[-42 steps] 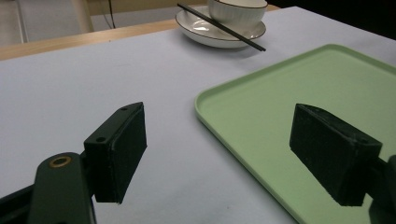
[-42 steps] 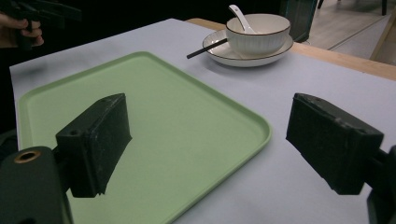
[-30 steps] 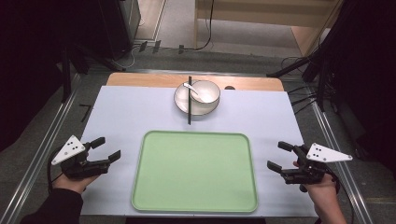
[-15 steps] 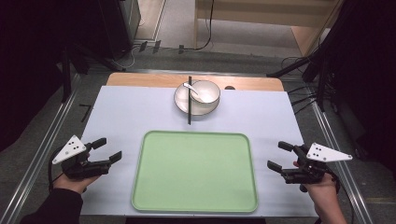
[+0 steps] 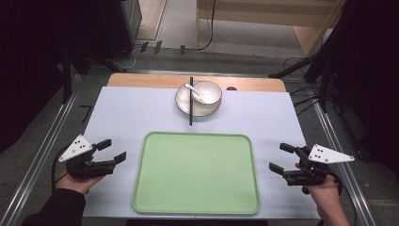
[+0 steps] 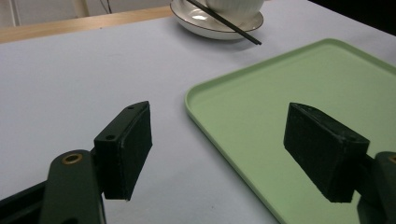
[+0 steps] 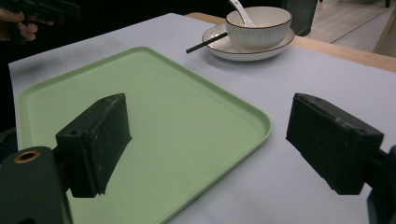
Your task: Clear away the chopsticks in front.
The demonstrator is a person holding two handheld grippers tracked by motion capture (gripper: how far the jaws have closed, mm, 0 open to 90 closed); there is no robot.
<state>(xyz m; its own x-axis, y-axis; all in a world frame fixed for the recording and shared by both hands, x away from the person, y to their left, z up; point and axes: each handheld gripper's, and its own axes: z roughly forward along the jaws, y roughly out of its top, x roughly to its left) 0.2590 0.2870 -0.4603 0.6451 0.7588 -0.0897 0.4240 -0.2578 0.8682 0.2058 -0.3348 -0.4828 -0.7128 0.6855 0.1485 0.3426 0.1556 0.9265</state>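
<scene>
At the left edge of the table, the left gripper is hovering with its jaws standing wide and gripping nothing, having just been closing a little, and the green tray is lying just beside it, toward the middle. The high view is showing the bowl sitting in its plate beyond the tray's far rim with a black chopstick across the plate, while the right gripper view is revealing the white spoon leaning inside that bowl. At the right, the right gripper is hanging equally wide apart and empty, with the tray just beside its tips.
</scene>
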